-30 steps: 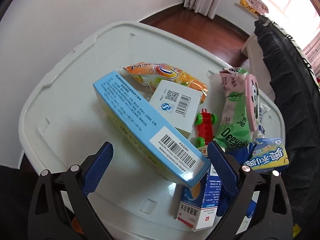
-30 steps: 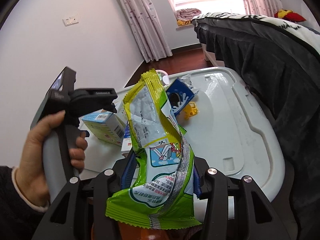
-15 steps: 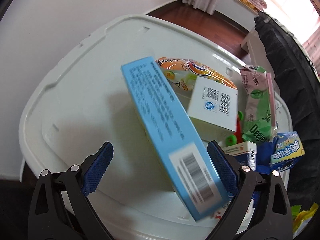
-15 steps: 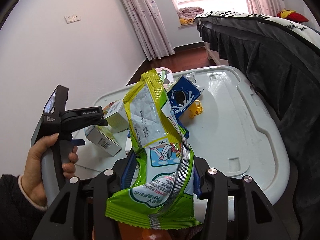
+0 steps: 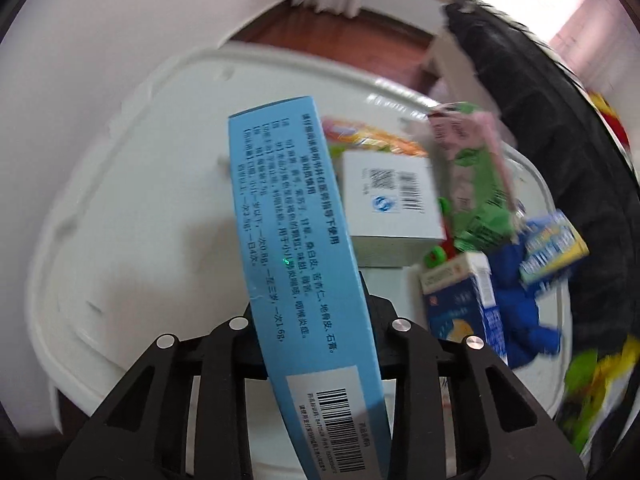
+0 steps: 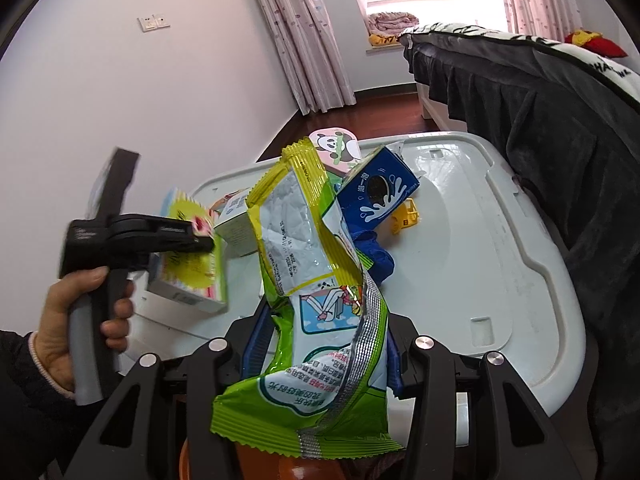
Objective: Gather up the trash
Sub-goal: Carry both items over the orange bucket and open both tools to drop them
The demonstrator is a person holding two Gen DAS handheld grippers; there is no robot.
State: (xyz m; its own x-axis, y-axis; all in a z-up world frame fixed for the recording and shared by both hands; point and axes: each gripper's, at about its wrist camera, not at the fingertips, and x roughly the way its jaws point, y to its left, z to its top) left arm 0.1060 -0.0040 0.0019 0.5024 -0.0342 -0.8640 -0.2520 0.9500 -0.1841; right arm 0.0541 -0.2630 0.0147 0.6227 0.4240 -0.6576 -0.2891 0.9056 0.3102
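A: Item one, blue carton (image 5: pixel 296 264)?
B: Clamped in the left gripper (image 5: pixel 310 320), whose jaws have just been closing on it. Its barcode end sits nearest the camera and the far end reaches out over the white storage lid (image 5: pixel 140 208) serving as the bench.

A: Item two, green snack bag (image 6: pixel 316 288)?
B: Pinched in the right gripper (image 6: pixel 320 344), jaws pressed on its crumpled middle, held above the near edge of the lid.

A: Remaining on the lid?
B: White box (image 5: pixel 390 200), orange wrapper (image 5: pixel 372 140), green wipes pack (image 5: pixel 476 184), small milk carton (image 5: pixel 464 304) and blue cloth (image 5: pixel 516 312), all clustered right of the blue carton.

A: Handling note?
B: The grip looks off-centre on a long carton. Judged best to carry it steadily and keep the free end clear of the white box.
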